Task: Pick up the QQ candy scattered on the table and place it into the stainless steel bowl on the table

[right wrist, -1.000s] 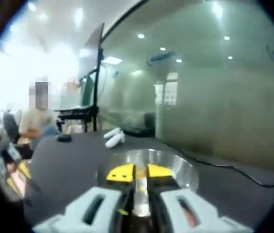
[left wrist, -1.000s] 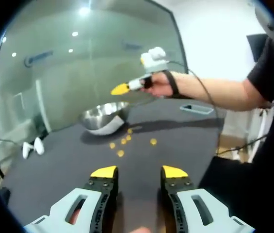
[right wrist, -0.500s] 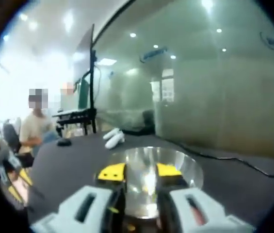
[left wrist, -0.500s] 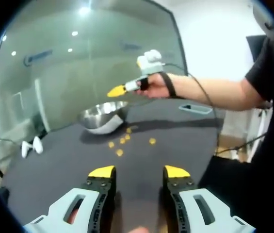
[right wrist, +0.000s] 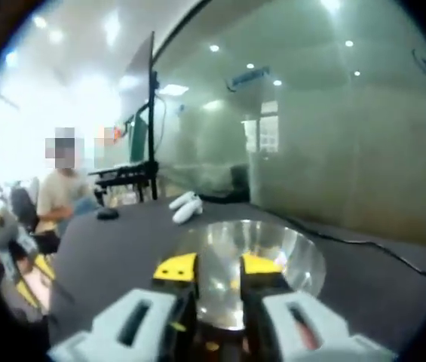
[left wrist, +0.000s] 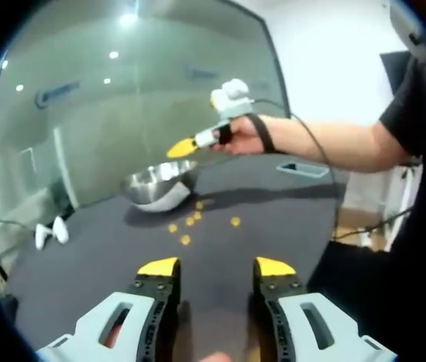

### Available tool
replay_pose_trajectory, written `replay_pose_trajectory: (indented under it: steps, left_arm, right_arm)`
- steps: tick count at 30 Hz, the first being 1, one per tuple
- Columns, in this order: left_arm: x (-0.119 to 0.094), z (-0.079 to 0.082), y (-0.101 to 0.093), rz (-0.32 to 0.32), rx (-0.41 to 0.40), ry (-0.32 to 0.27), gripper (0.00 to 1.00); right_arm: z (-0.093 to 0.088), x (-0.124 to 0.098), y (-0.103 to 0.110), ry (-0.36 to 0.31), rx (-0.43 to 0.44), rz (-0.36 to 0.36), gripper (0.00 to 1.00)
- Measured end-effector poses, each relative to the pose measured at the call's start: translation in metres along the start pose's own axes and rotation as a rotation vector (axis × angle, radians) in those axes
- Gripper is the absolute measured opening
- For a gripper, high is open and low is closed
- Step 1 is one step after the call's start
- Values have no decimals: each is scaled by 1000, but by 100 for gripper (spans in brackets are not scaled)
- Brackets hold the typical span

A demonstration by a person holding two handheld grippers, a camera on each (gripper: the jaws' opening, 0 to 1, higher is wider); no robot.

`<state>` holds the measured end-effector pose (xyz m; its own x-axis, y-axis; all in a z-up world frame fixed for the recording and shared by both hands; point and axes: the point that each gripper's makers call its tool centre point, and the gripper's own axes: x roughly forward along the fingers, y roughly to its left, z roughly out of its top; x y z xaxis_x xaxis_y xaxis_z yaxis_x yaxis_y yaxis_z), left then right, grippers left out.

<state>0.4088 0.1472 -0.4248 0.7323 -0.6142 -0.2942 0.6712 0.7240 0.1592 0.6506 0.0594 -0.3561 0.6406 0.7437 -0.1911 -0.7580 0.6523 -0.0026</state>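
1. The right gripper (right wrist: 219, 265) is held over the stainless steel bowl (right wrist: 303, 260), jaws parted with nothing visible between them, evidently for release.
2. The left gripper (left wrist: 216, 267) waits open above the table (left wrist: 107, 249); QQ candy (left wrist: 187, 239) lies scattered beside the bowl.

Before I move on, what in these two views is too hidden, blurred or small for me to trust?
- Bowl contents: right gripper view, blurred glare, and the right claw covers its near part.
- Bowl inside: left gripper view, seen side-on, so its wall hides it.
- Candies: left gripper view, tiny yellow dots; exact count uncertain.
- White items: right gripper view, too blurred to identify.
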Motion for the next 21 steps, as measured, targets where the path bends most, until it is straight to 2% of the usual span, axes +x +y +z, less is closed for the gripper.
replay_pose_trajectory:
  steps: [9, 12, 16, 21]
  left_arm:
    - [1, 1, -3, -6, 5, -4, 40]
    - [1, 2, -4, -13, 5, -9, 40]
    - [1, 8, -16, -56, 42, -35, 41]
    - [3, 12, -22, -78, 68, -44, 41]
  right_arm:
    - [1, -16, 1, -12, 6, 3, 22]
    - [3, -31, 12, -55, 28, 57, 23]
    - [-8, -50, 20, -43, 30, 71, 23]
    - [-37, -79, 35, 13, 3, 104, 23]
